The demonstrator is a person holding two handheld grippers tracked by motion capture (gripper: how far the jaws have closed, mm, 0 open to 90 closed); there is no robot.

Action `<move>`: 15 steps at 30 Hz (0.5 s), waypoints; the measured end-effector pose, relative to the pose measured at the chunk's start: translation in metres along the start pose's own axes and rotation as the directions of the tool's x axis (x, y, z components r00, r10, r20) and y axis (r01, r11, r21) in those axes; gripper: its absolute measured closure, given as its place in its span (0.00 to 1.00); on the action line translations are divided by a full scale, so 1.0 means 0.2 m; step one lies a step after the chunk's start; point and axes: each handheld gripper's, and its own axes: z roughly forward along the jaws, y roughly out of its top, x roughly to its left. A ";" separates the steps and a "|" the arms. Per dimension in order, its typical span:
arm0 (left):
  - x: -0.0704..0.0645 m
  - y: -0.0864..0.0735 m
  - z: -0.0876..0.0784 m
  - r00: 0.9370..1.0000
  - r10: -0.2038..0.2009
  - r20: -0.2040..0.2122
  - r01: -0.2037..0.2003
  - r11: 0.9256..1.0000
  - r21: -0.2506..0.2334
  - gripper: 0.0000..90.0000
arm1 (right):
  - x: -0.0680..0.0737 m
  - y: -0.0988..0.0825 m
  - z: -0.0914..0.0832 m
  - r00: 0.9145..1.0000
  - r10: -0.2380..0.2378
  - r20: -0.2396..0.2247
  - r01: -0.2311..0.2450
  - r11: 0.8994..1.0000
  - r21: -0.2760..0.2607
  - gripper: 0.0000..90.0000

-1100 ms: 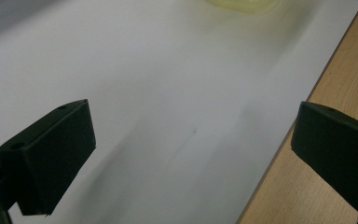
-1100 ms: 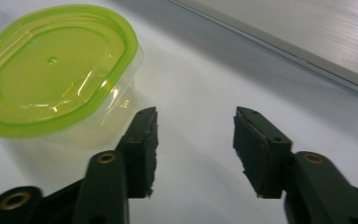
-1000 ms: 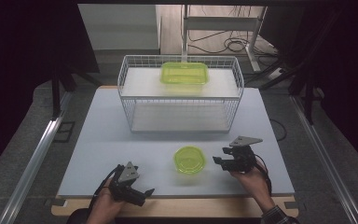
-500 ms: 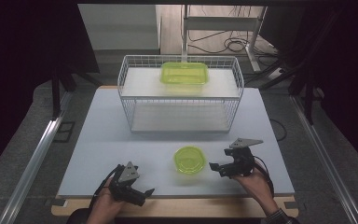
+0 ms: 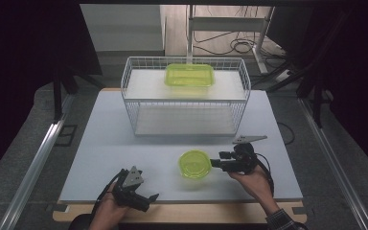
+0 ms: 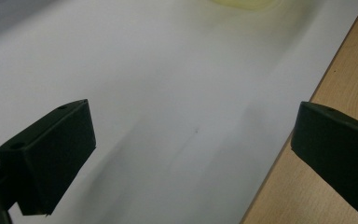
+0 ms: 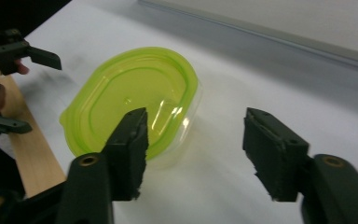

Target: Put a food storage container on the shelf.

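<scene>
White table (image 5: 124, 139), unlabelled green container (image 5: 195, 164)

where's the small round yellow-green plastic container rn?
High view: small round yellow-green plastic container on the white table, just left of the right gripper, in front of the wire basket.

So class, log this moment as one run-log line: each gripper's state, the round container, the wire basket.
left gripper: open, idle | right gripper: open, jaws just closing, beside round green container, not gripping | wire basket: holds rectangular green container
</scene>
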 end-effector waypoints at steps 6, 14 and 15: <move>0.00 0.00 0.00 1.000 0.001 -0.001 -0.001 1.000 0.001 0.00 | -0.04 0.03 0.05 0.995 0.069 -0.073 -0.068 0.998 0.019 0.55; 0.00 0.00 0.00 1.000 0.000 -0.001 0.000 1.000 0.001 0.00 | -0.09 0.07 0.13 0.977 0.171 -0.130 -0.163 0.984 0.070 0.63; 0.00 0.00 0.00 1.000 0.000 -0.001 0.000 1.000 0.001 0.00 | -0.10 0.07 0.14 0.974 0.181 -0.138 -0.171 0.982 0.076 0.64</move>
